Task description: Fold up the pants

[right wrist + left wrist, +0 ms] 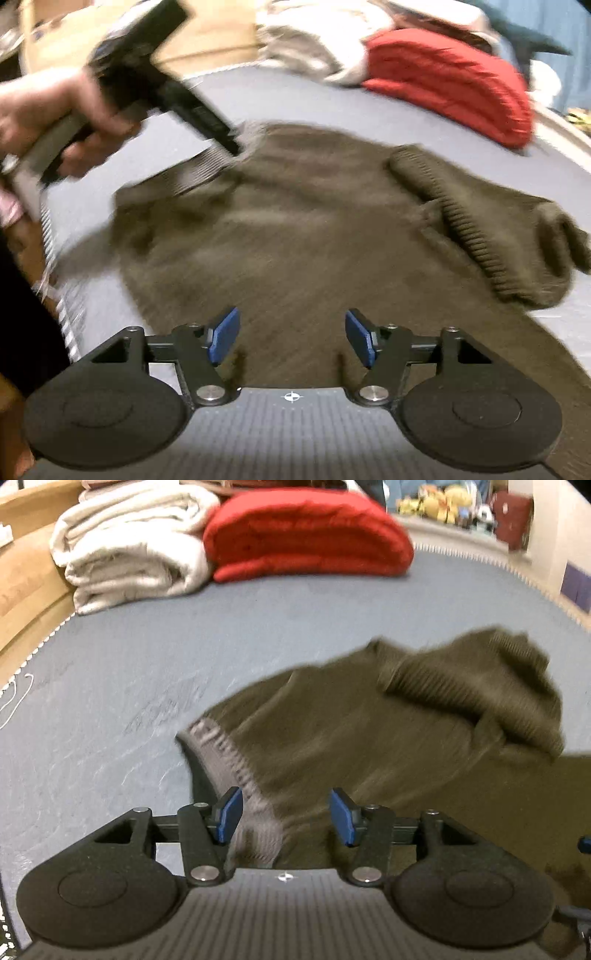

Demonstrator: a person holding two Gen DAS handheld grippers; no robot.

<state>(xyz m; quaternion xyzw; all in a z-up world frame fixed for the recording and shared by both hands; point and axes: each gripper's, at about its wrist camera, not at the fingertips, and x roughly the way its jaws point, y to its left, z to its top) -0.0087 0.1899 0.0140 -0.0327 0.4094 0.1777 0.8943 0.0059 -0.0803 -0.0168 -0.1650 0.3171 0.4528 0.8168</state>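
Note:
Olive-brown pants (369, 738) lie folded on a grey-blue bed sheet (110, 701), blurred in both views. Their grey-lined waistband (236, 771) runs toward my left gripper (287, 818), which is open; the band passes beside its left blue pad without being pinched. The ribbed cuffs (472, 694) are bunched at the far right. In the right wrist view my right gripper (291, 336) stands open just above the pants (295, 240), nothing between its pads. There a hand (48, 110) holds the left gripper (229, 140), its tip by the waistband (192, 177). The cuffs (472, 229) lie at right.
A folded white blanket (133, 550) and a folded red blanket (306, 535) sit at the far end of the bed. A wooden frame (26, 579) borders the left side. Plush toys (436, 502) stand on a shelf beyond.

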